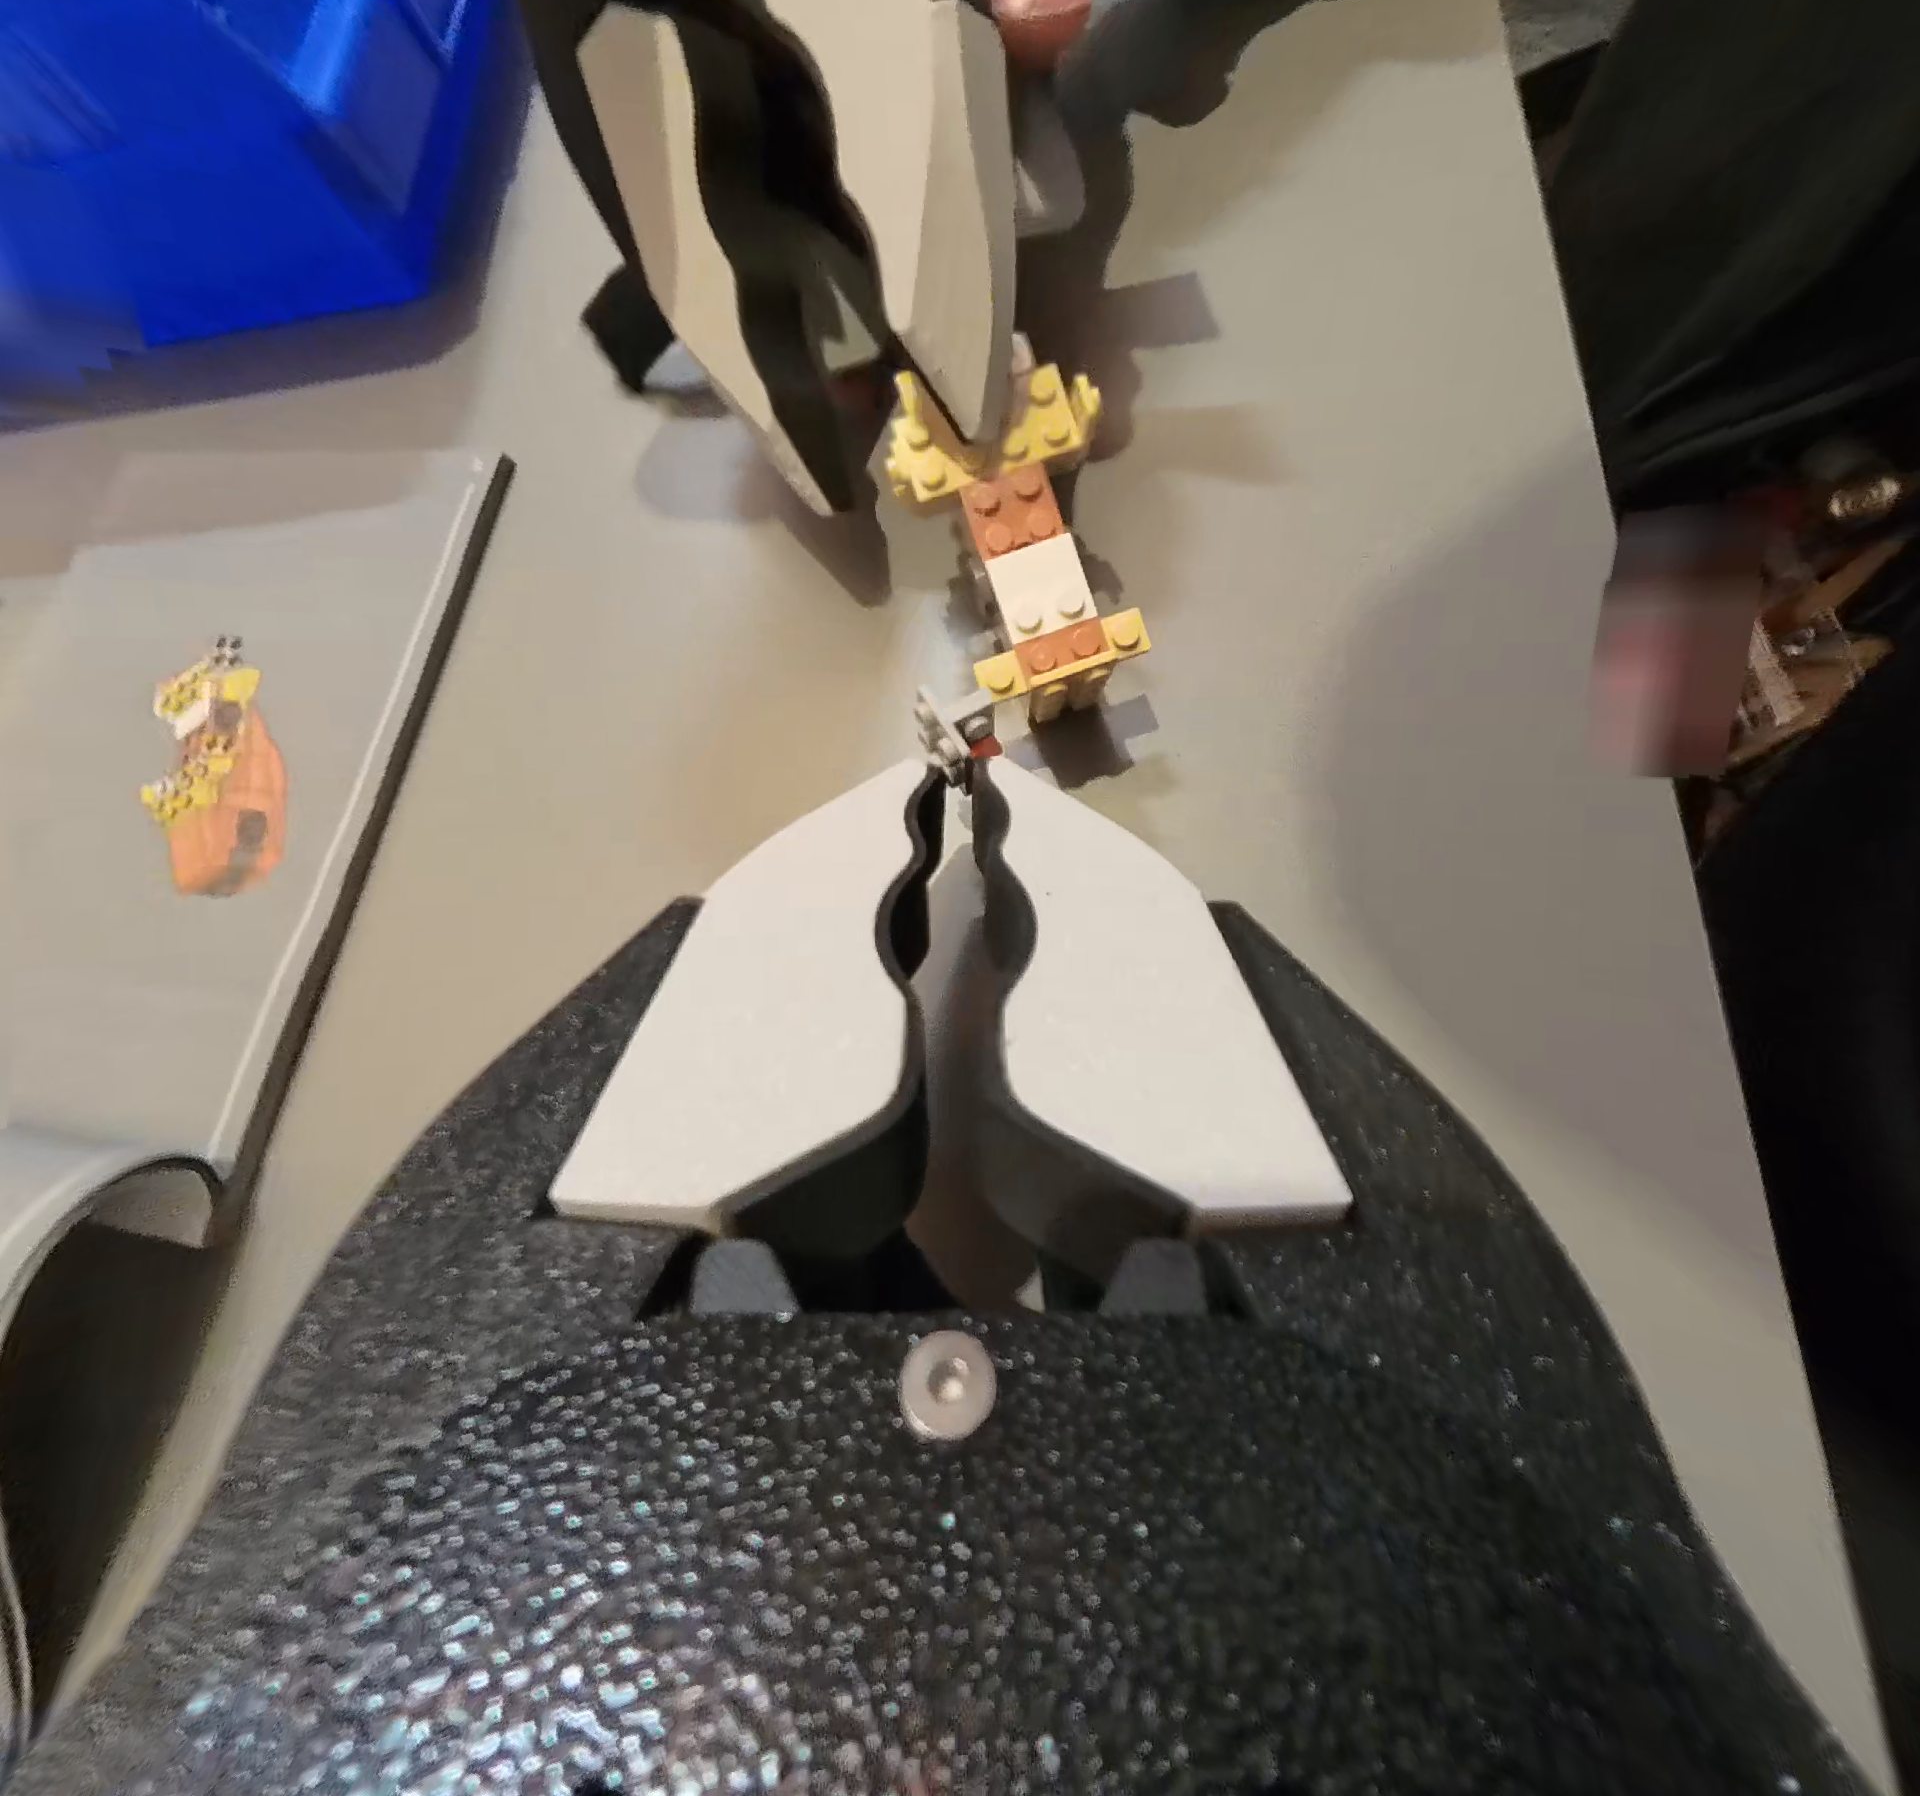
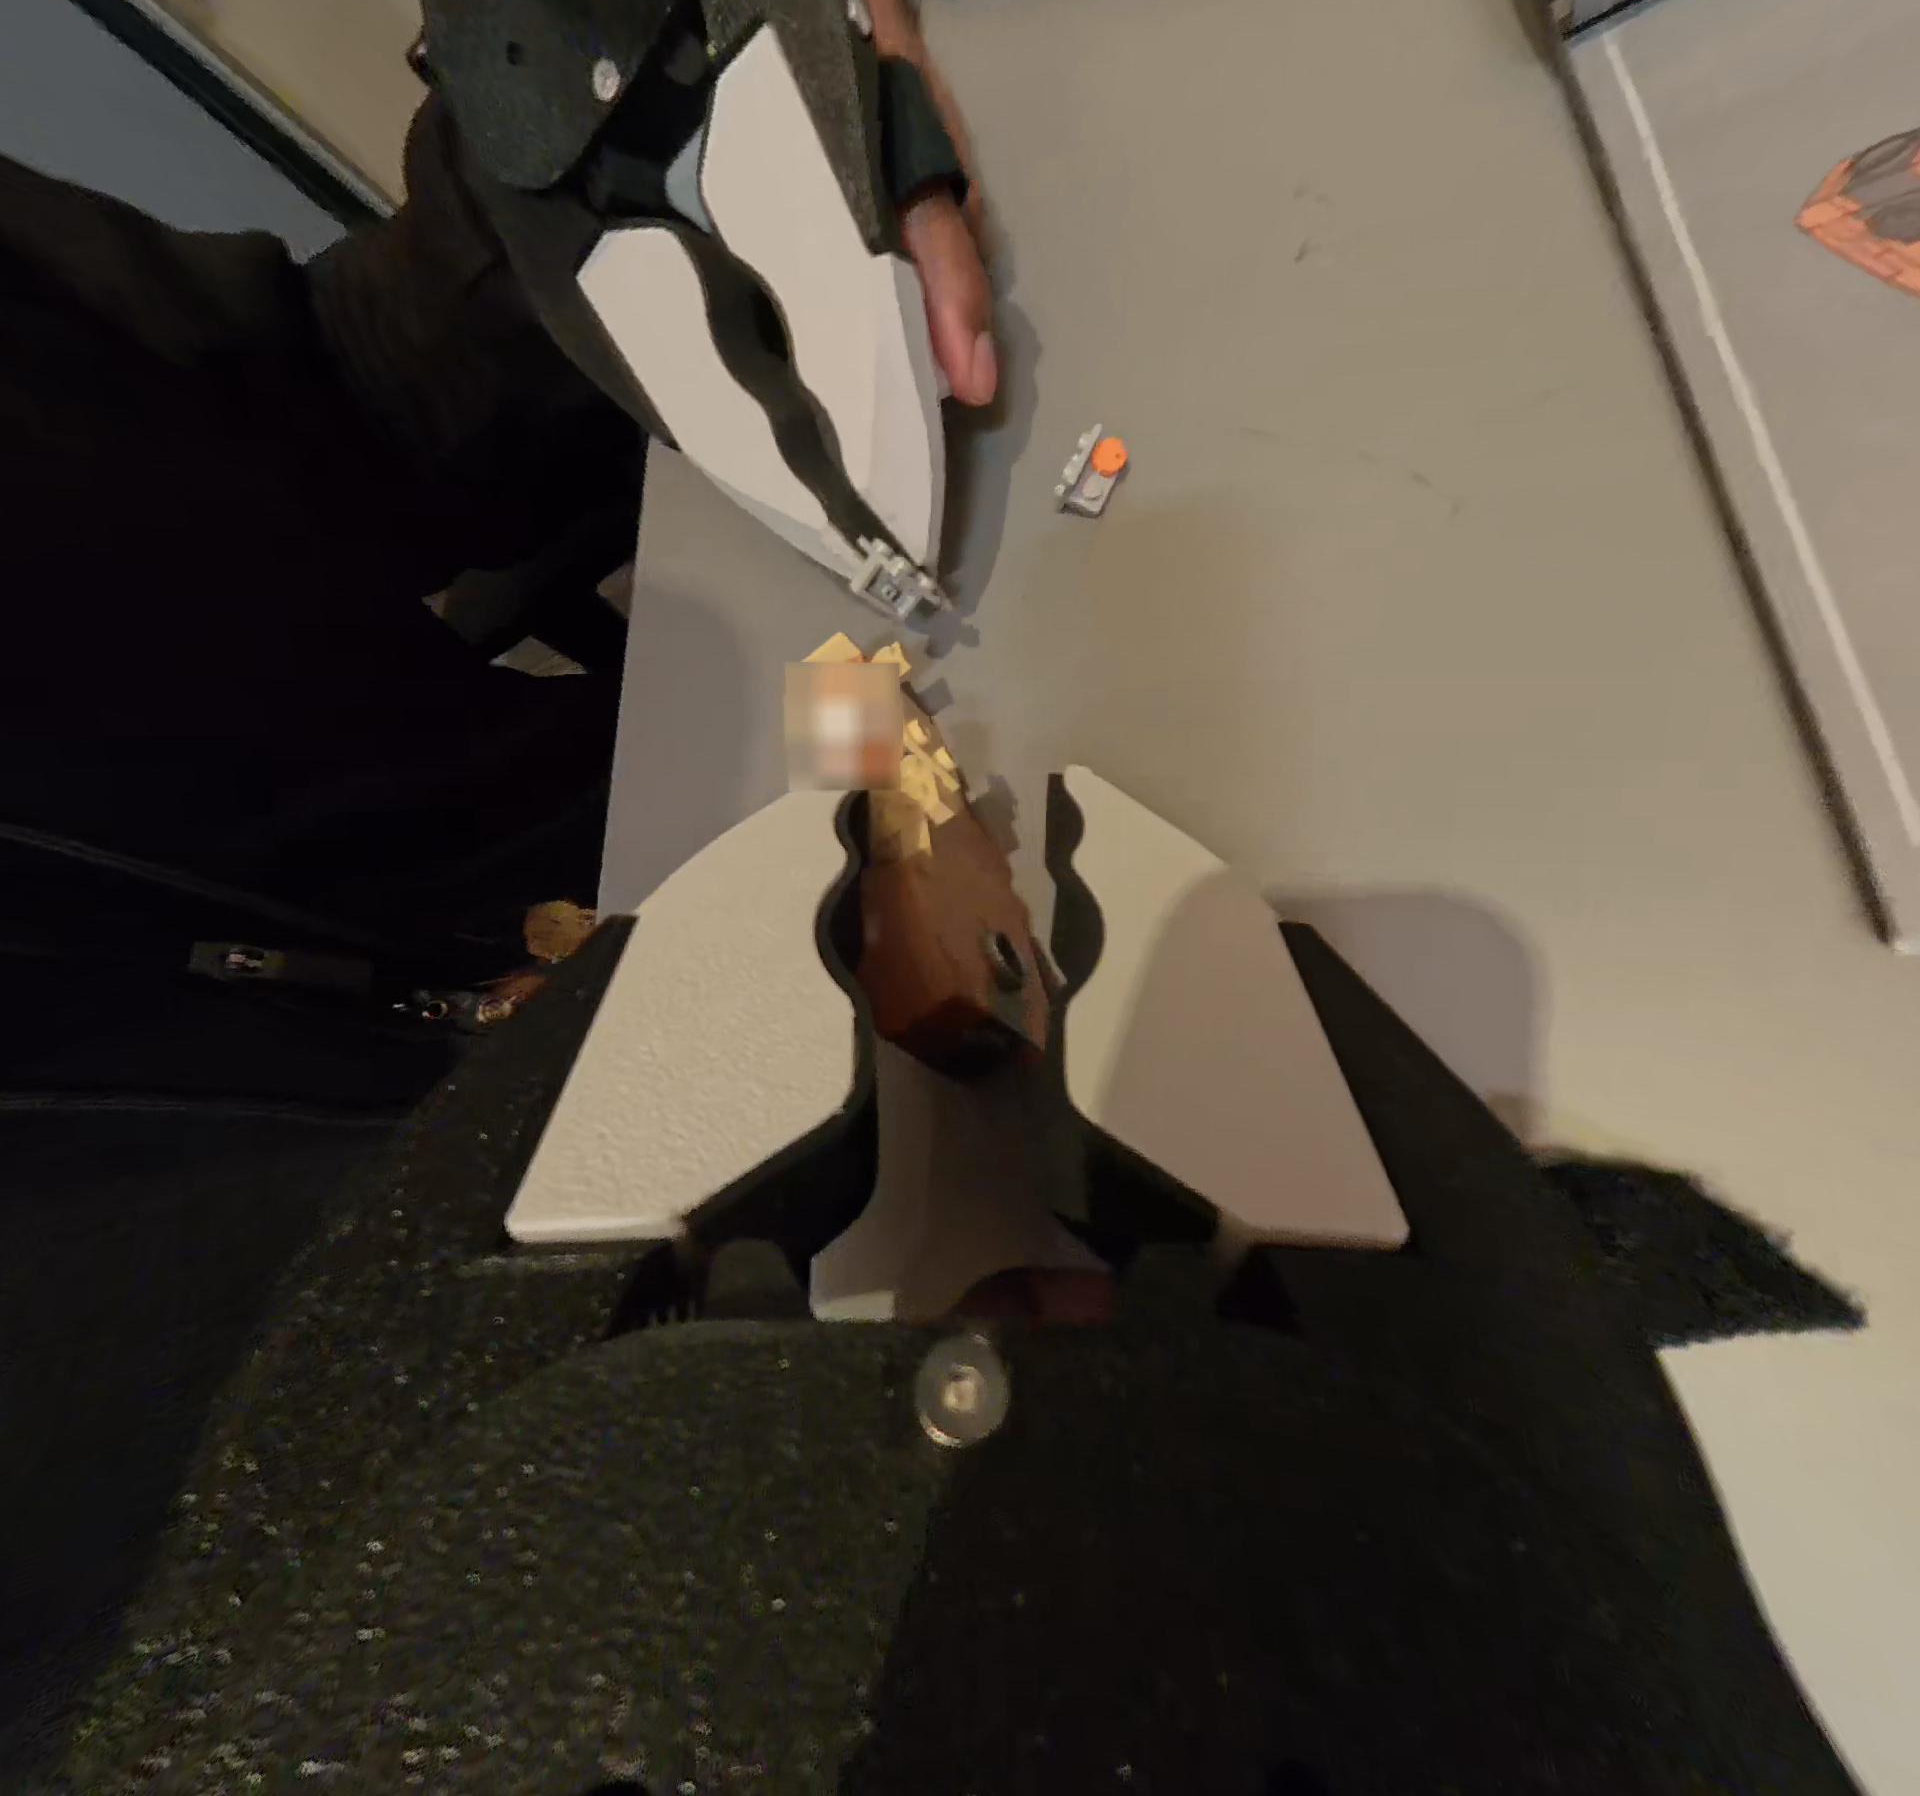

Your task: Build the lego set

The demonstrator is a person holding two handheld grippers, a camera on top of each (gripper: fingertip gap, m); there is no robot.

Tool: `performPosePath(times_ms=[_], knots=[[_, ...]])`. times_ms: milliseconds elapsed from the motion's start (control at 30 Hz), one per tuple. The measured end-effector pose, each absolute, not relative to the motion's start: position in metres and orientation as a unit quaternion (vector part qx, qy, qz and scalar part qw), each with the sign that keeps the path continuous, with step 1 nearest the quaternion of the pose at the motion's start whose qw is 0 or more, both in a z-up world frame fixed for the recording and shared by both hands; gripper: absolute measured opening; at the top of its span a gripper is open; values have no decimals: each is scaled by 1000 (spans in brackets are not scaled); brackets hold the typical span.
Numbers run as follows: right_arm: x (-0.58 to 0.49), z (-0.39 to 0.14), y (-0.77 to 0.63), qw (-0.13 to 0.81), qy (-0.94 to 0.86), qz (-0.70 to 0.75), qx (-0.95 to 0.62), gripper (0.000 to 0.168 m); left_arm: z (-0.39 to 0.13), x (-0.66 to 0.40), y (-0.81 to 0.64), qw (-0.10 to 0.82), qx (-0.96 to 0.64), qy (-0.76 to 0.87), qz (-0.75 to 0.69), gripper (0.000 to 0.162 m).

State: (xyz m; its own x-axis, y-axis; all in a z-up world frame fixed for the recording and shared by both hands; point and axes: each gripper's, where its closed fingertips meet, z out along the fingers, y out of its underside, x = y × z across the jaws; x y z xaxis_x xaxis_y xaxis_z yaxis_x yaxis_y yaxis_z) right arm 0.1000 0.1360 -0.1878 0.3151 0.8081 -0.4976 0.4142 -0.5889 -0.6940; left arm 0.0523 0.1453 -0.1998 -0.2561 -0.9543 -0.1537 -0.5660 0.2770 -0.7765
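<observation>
The bin (image 1: 229,115) sits behind the booklet (image 1: 208,811) (both left of the model (image 1: 1029,551)).

Readable text: none in either view.
Instruction booklet (image 1: 208,759): a printed picture of the model only, no legible words.

A plain work desk, likely an office or lab bench: a bare grey tabletop (image 1: 1299,499); a blue plastic parts bin (image 1: 229,105) at ten o'clock; an open instruction booklet (image 1: 208,811) at nine o'clock.

Both wrist views close above the grey table (image 1: 1299,603), facing each other, sharing the lego model (image 1: 1029,551).
</observation>
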Motion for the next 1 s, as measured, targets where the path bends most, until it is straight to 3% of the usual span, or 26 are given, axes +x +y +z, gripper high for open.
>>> performPosePath(times_ms=[300, 600, 1000], knots=[[90, -142, 125, 352, -374, 271, -814, 24, -170, 44, 137, 343, -643, 601, -327, 4], [38, -150, 106, 353, -364, 240, -828, 7, -161, 36, 122, 366, -649, 599, -293, 4], [29, -153, 105, 344, -362, 238, -833, 6, -162, 29, 112, 367, -638, 627, -256, 4]])
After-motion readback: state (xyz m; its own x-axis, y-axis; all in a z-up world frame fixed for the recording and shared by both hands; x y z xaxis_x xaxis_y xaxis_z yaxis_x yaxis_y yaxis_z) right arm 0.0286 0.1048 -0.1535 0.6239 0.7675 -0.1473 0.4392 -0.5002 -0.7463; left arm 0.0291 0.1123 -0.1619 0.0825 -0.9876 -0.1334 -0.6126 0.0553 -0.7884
